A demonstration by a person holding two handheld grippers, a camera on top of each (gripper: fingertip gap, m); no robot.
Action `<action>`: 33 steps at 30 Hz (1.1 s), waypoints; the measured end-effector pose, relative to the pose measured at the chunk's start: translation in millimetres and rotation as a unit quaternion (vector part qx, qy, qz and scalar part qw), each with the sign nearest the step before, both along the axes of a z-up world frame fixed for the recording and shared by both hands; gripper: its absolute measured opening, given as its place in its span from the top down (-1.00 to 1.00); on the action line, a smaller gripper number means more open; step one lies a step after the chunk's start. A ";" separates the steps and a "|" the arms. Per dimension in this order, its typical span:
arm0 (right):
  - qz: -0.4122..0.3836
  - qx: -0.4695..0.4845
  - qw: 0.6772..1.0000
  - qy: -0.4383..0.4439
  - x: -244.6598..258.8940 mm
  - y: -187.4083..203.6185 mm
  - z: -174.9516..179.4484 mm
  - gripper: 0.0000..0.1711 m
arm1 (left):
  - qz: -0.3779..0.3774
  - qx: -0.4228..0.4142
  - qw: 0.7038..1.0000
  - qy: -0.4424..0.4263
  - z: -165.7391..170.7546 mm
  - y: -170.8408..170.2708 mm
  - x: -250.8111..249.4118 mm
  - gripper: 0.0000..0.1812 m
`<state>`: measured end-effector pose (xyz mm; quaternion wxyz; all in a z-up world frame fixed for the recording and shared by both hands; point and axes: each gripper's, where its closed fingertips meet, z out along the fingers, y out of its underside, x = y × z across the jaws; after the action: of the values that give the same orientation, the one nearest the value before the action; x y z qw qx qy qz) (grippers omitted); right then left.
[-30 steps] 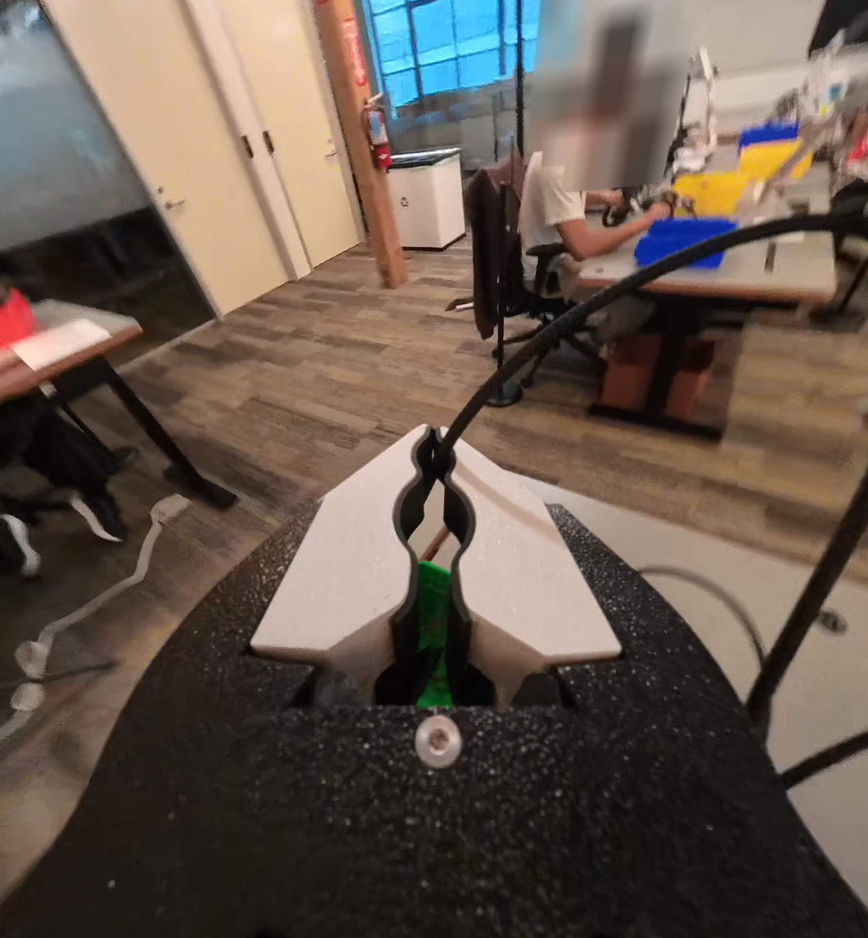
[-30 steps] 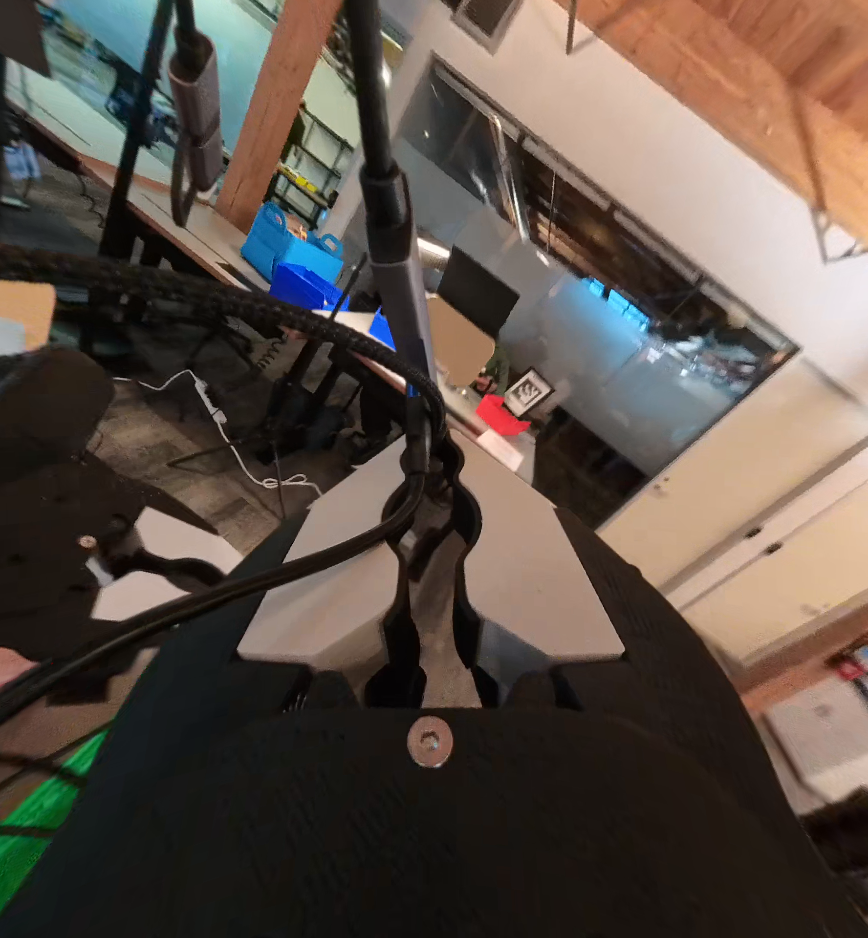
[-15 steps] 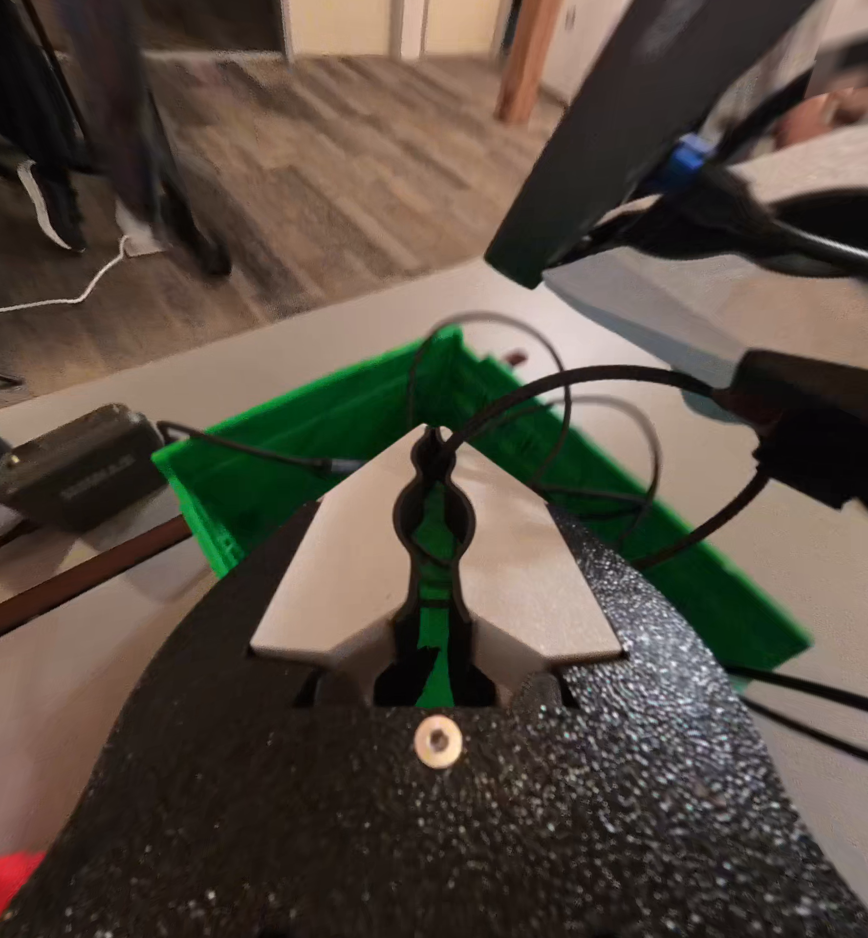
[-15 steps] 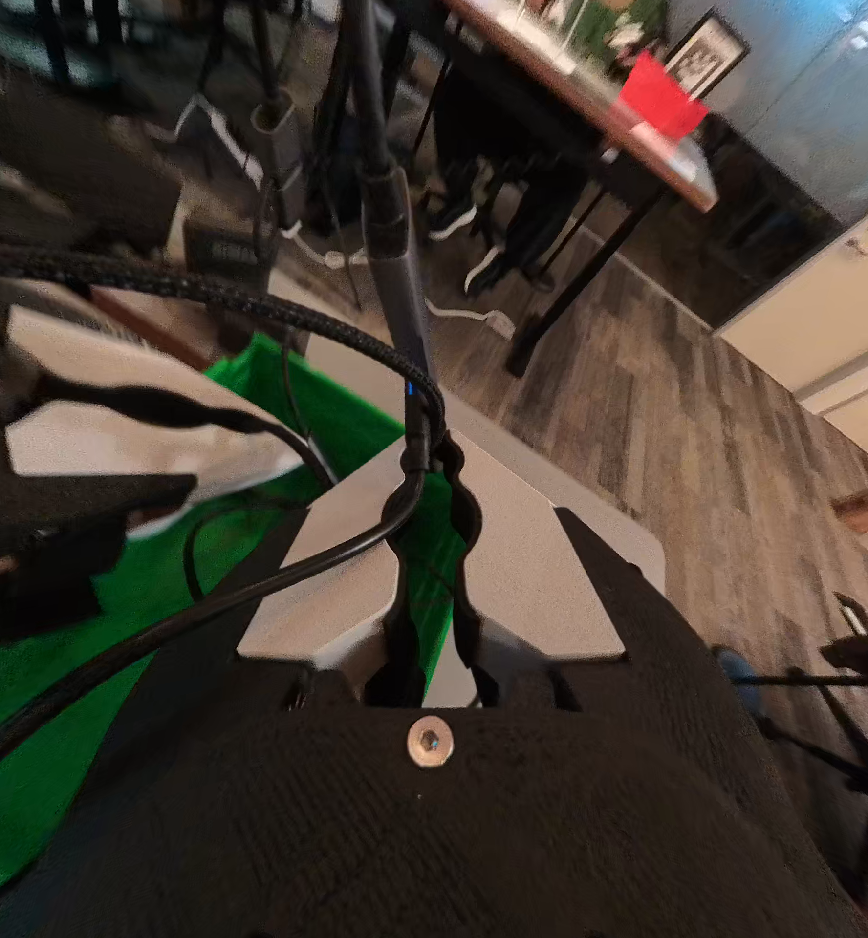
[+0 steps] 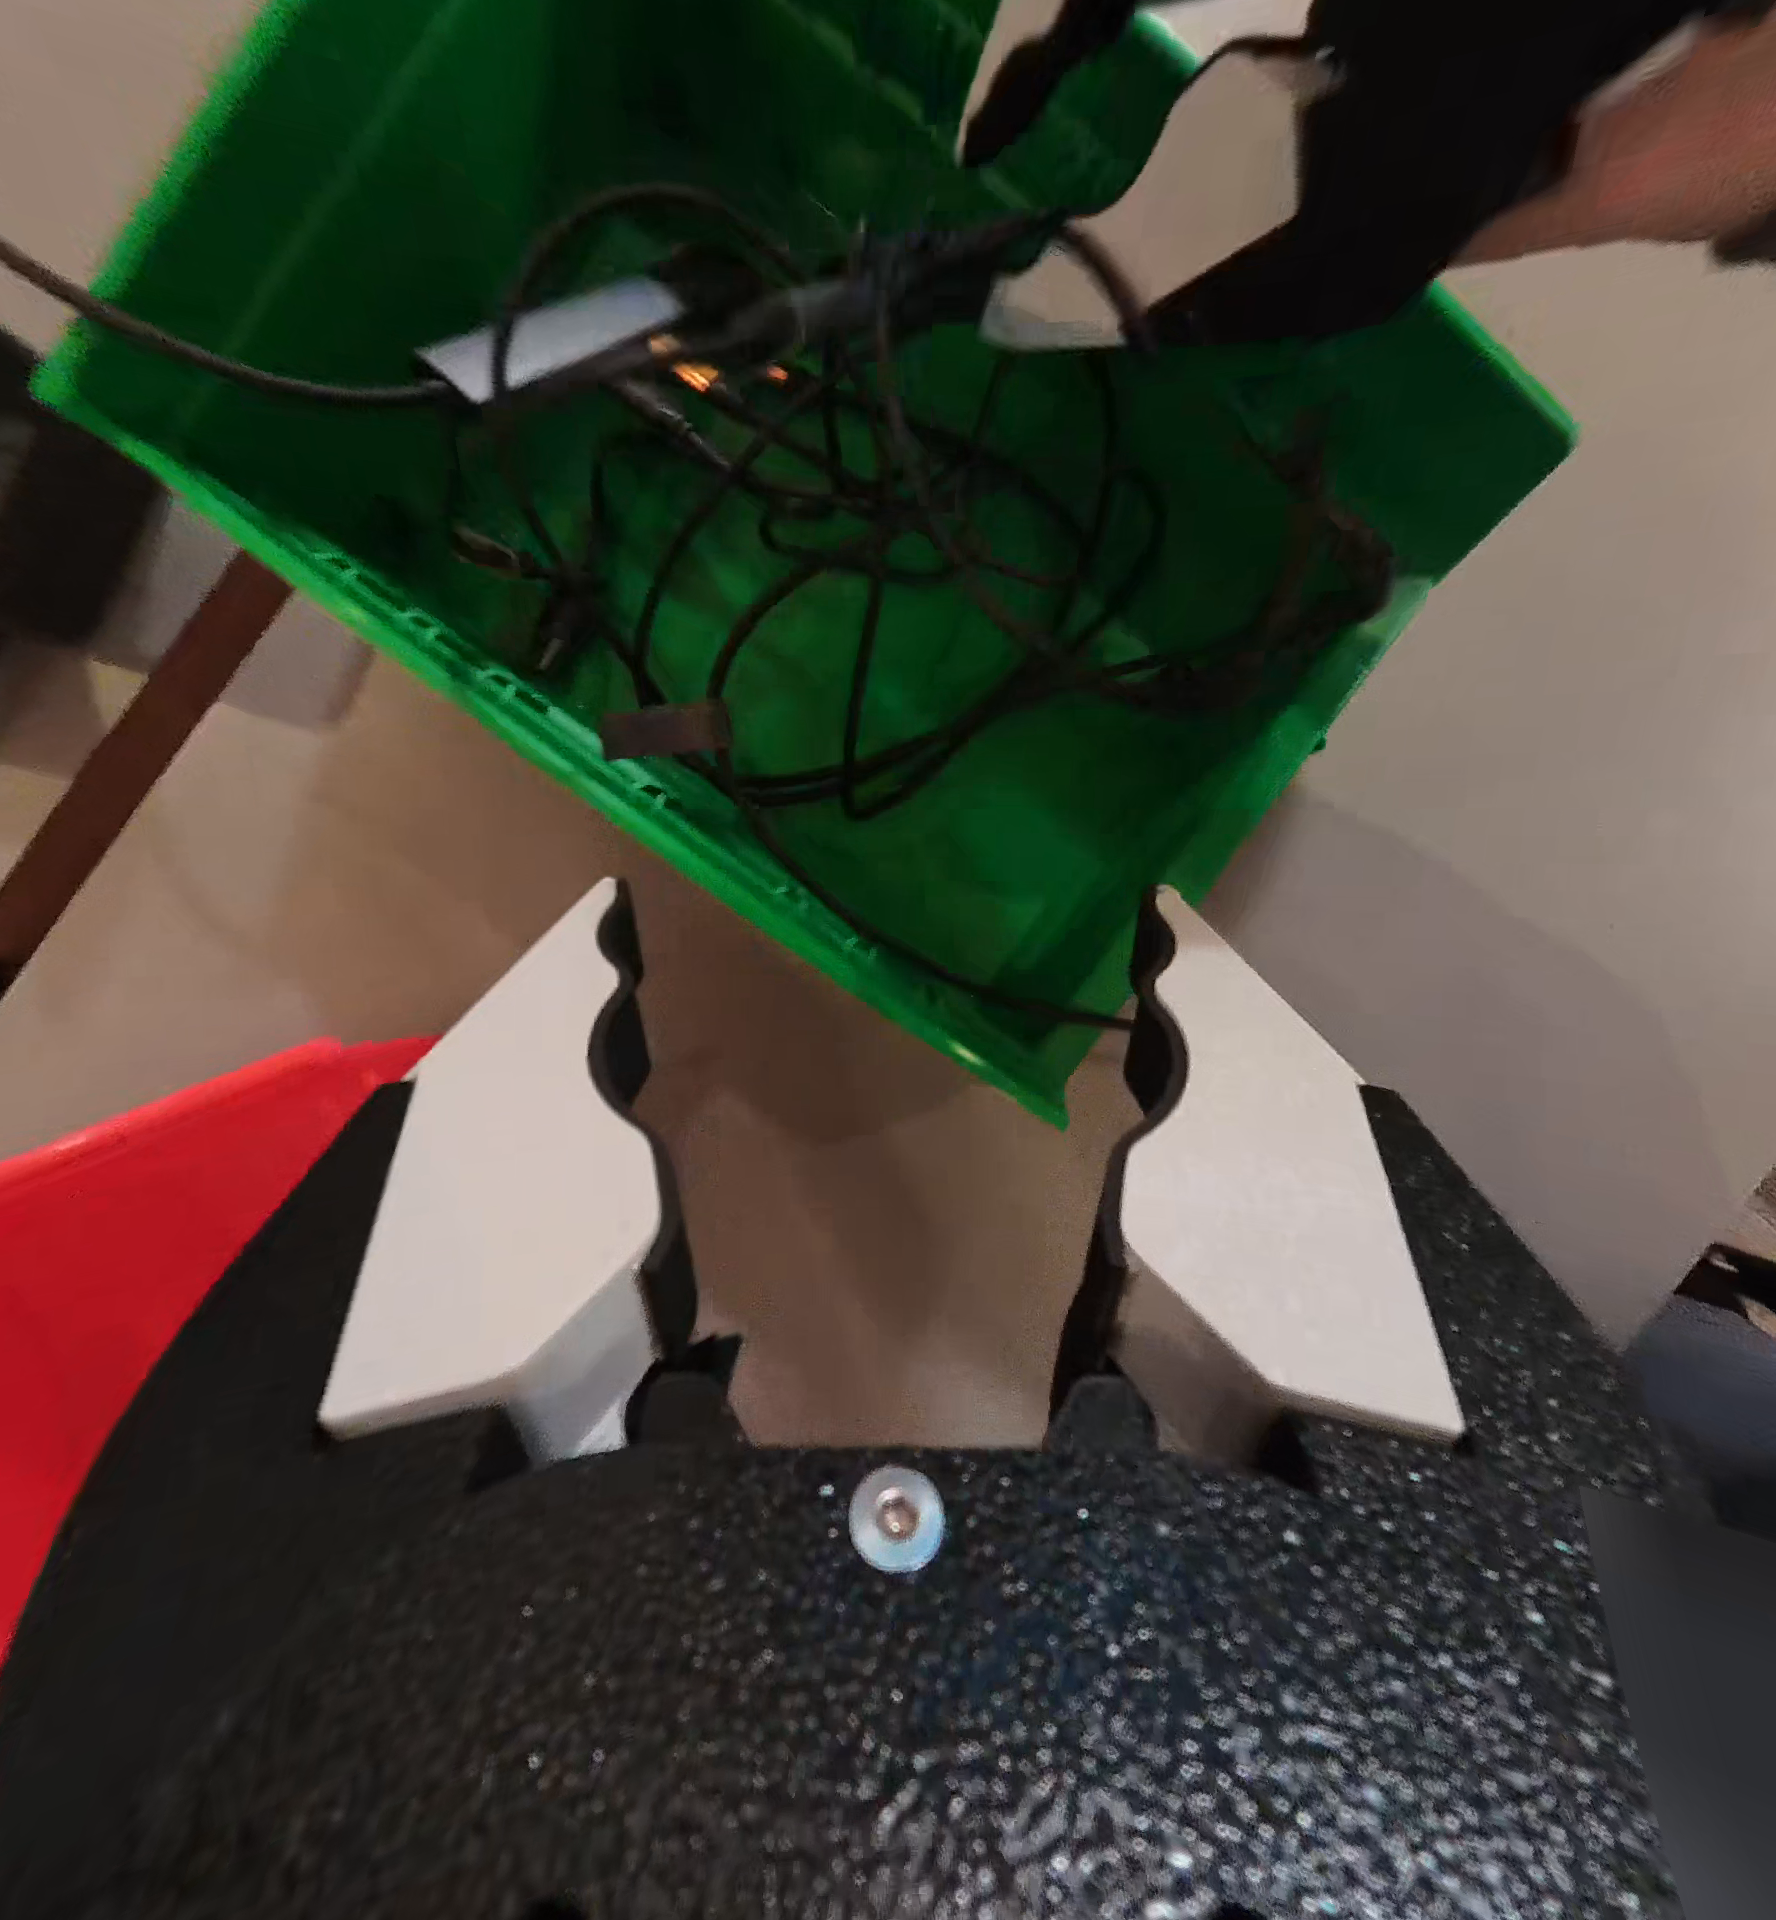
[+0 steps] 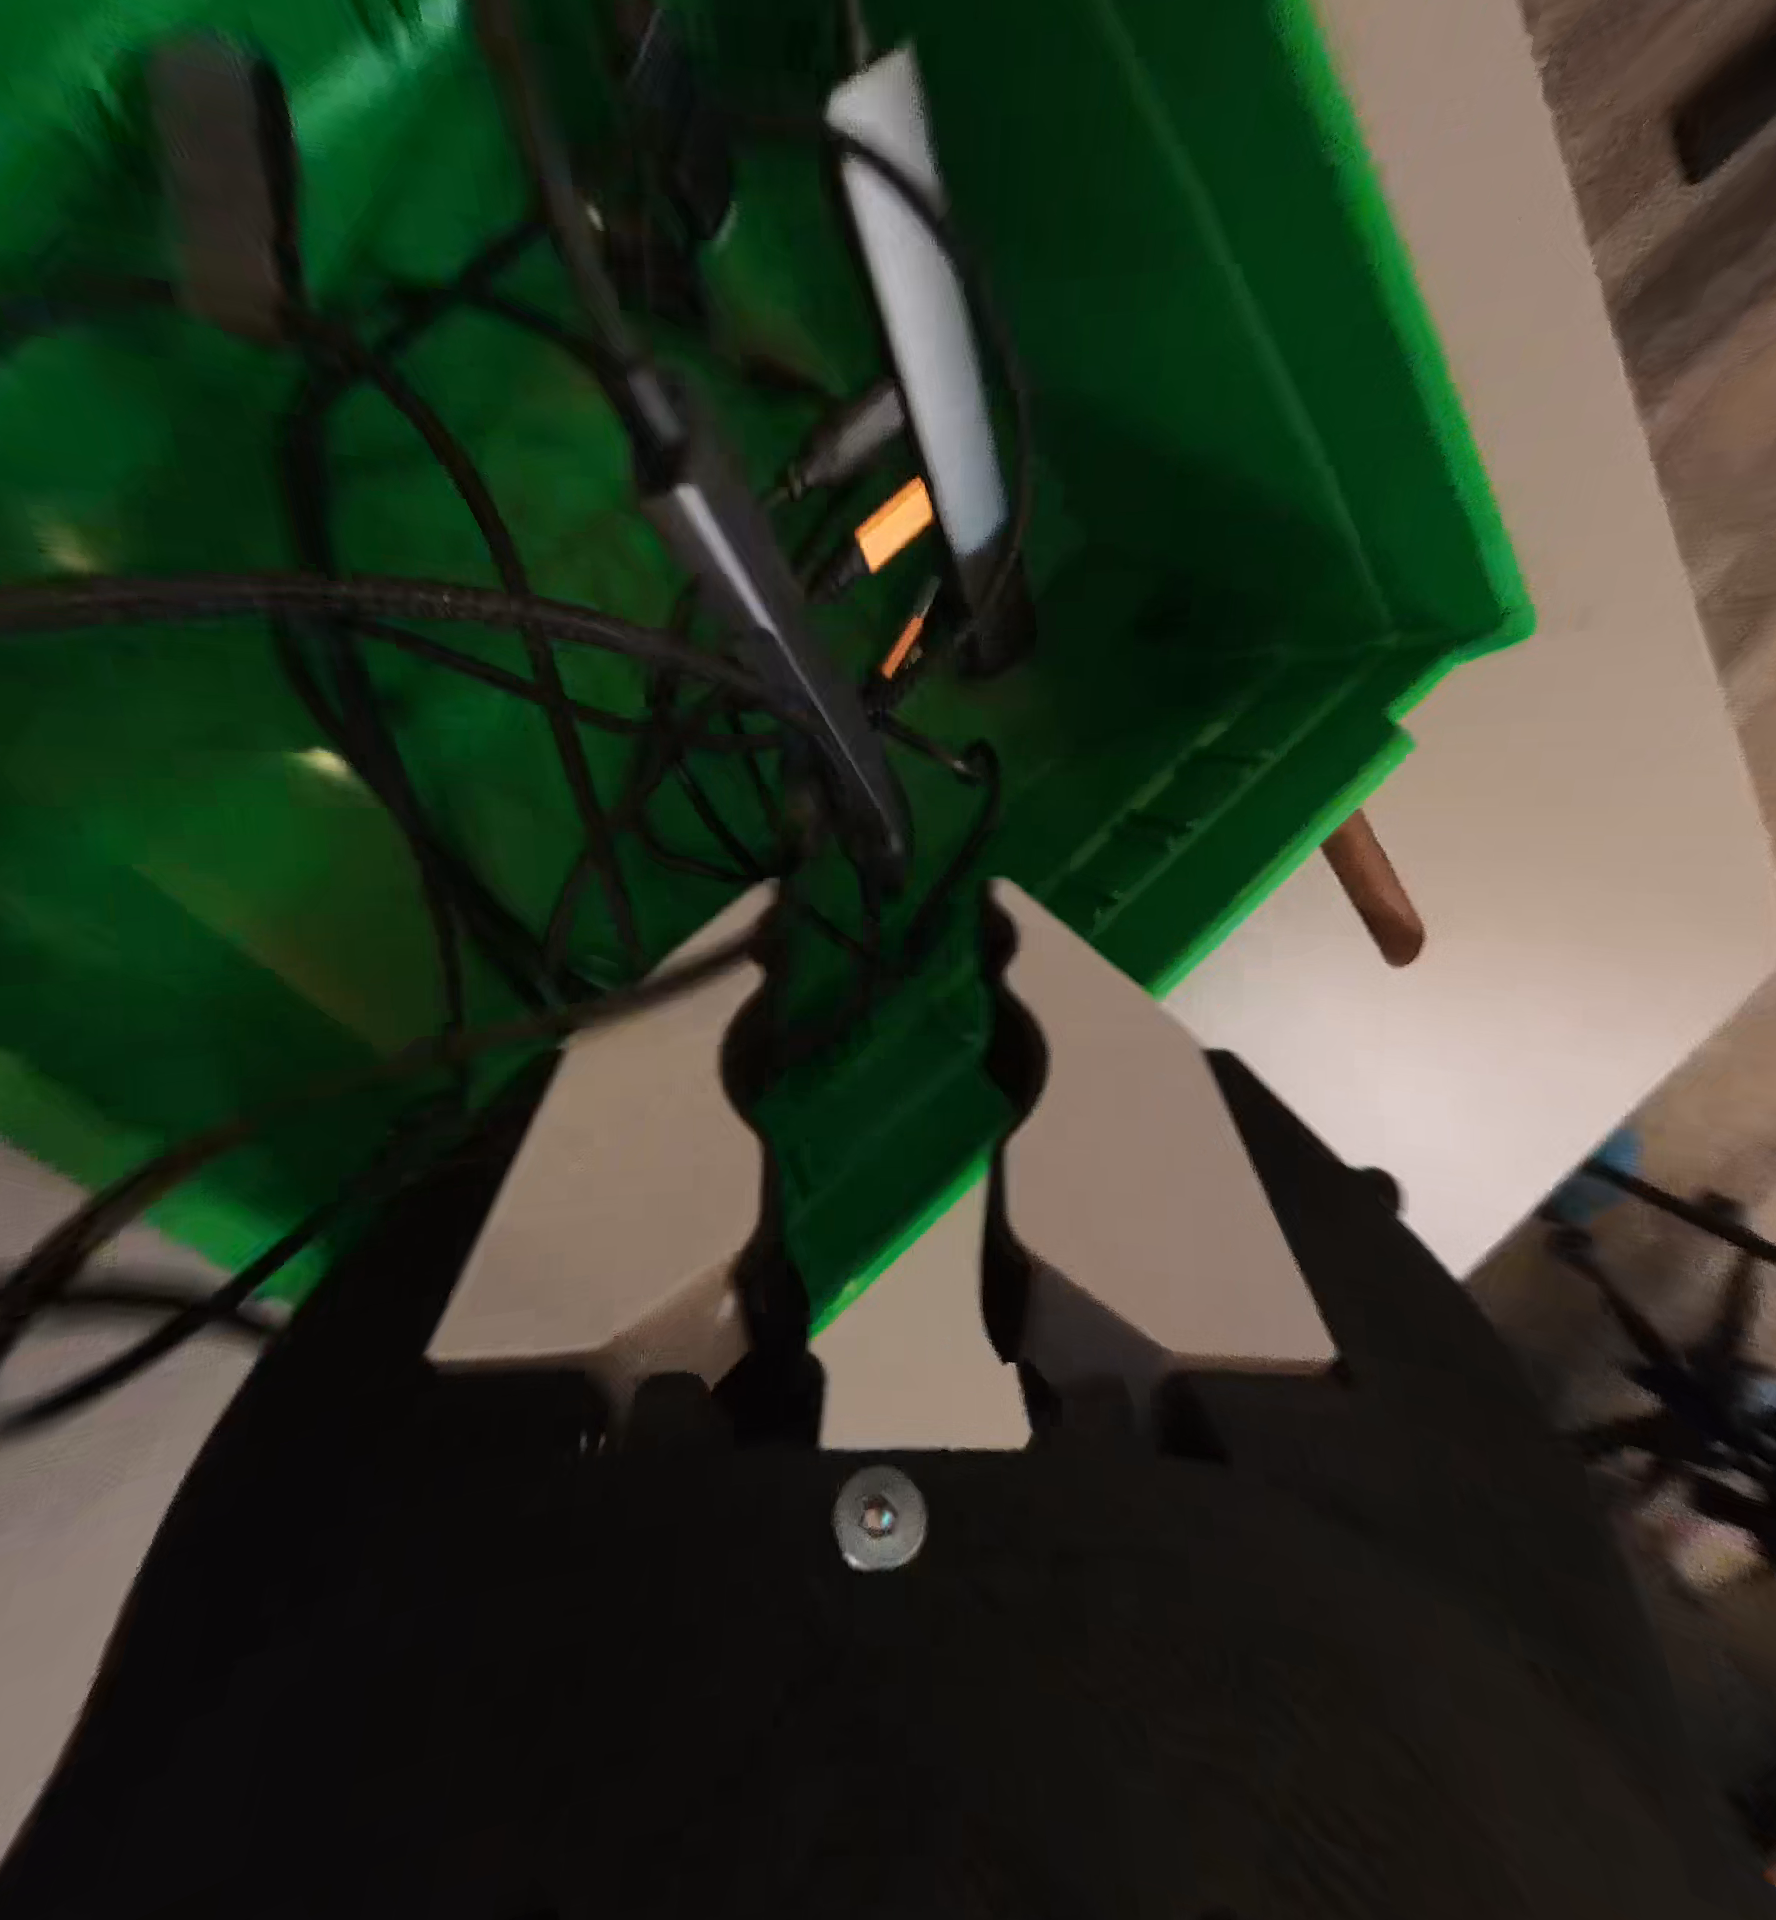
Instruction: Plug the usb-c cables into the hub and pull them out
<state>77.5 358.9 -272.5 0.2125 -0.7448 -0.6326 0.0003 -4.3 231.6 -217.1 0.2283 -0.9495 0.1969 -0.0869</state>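
Note:
A green bin [image 5: 344,156] on the pale table holds a tangle of black usb-c cables [image 5: 967,582] and a silver-grey hub [image 5: 562,332]. My left gripper [image 5: 884,899] is wide open and empty, above the bin's near rim. In the right wrist view, the same bin [image 6: 1227,312] holds the silver hub [image 6: 915,291], a dark grey hub [image 6: 759,603] with cables plugged in, and loose cables [image 6: 396,603]. My right gripper [image 6: 884,894] is open over the bin's corner. A black cable lies across its left finger [image 6: 635,1091]; nothing is clamped between the jaws.
A red bin [image 5: 115,1299] sits at the lower left. A black power brick [image 5: 1,499] lies left of the green bin. A brown rod [image 6: 1372,894] sticks out from under it. The table edge [image 6: 1715,935] is close on the right. A hand [image 5: 1642,156] is at the top right. The gap from one gripper's tips to the other's is roughly 15 cm. My right gripper's tips are some 20 cm from the brown rod [image 6: 1372,894].
Both grippers swung down from facing the room to over the green bin. Both were shut on cables and have opened; the cables now lie in the bin.

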 end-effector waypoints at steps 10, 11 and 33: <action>-0.026 0.141 0.990 -0.013 40.1 27.2 126.7 -0.27 | 0.081 0.161 0.982 0.062 53.9 -14.3 -62.2 -0.24; -0.043 0.153 0.987 0.024 41.3 19.5 141.7 -0.27 | 0.096 0.181 0.976 0.079 58.2 -20.7 -71.5 -0.28; 0.129 0.059 0.938 0.315 -135.3 -351.7 87.6 0.13 | 0.210 0.332 0.912 0.115 52.1 -272.7 -114.1 -0.29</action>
<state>-57.8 7.3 -184.9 0.4426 -0.6043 -0.6232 0.2248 -118.5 -41.1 -165.0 0.5189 -0.8420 0.0352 0.1434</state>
